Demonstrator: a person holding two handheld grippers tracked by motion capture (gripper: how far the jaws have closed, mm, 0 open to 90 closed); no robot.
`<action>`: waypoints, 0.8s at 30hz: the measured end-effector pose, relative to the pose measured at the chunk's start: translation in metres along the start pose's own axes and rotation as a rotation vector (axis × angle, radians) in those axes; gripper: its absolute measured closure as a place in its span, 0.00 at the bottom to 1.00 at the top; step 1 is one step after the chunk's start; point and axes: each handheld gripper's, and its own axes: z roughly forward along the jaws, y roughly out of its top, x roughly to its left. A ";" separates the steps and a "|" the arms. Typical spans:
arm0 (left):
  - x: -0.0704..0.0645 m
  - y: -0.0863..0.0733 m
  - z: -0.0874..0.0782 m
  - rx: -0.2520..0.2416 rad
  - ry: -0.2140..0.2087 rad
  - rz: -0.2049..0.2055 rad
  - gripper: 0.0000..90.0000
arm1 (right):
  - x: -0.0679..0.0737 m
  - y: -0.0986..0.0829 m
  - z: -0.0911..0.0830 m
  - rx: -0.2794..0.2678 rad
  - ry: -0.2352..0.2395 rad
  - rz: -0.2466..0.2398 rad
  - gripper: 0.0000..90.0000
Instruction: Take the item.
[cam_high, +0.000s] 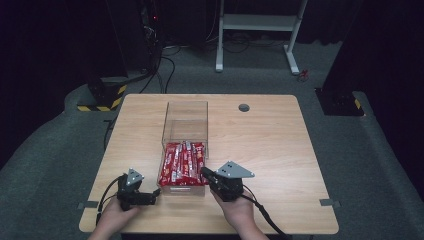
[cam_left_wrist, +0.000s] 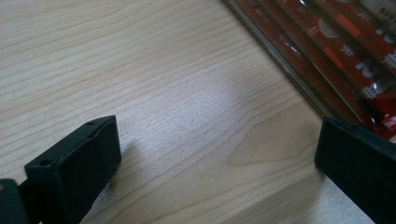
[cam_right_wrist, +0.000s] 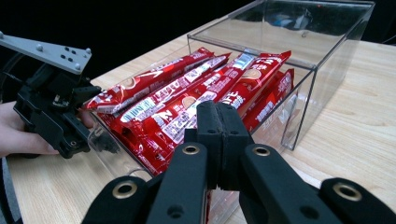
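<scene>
A clear plastic box (cam_high: 186, 106) stands mid-table, its near half packed with several red snack packets (cam_high: 182, 162). My left gripper (cam_high: 154, 193) rests on the wood just left of the box's near corner. Its jaws are wide apart over bare table (cam_left_wrist: 140, 70) with nothing between them (cam_left_wrist: 215, 140), and the box wall (cam_left_wrist: 275, 51) and packets (cam_left_wrist: 355, 46) lie to the upper right. My right gripper (cam_high: 206, 173) sits at the box's near right corner. Its jaws (cam_right_wrist: 217, 109) are pressed together and empty, pointing at the packets (cam_right_wrist: 177, 100) through the box (cam_right_wrist: 327, 60).
A round cable hole (cam_high: 243, 107) sits in the tabletop right of the box. Bare wood (cam_high: 265, 150) spreads to the right. Past the table are a white desk frame (cam_high: 257, 22), a yellow-striped base (cam_high: 102, 97) and a black stand (cam_high: 340, 102). The left gripper (cam_right_wrist: 56, 116) appears at the left.
</scene>
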 end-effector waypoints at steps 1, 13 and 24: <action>0.000 0.000 0.000 0.000 0.000 0.000 0.01 | 0.000 0.000 -0.001 -0.006 0.002 0.000 1.00; 0.000 0.000 0.000 0.000 0.000 0.001 0.01 | -0.005 0.004 -0.013 -0.049 -0.003 0.003 1.00; 0.000 0.000 0.000 0.000 0.000 0.000 0.01 | -0.009 0.006 -0.020 -0.062 -0.012 0.003 1.00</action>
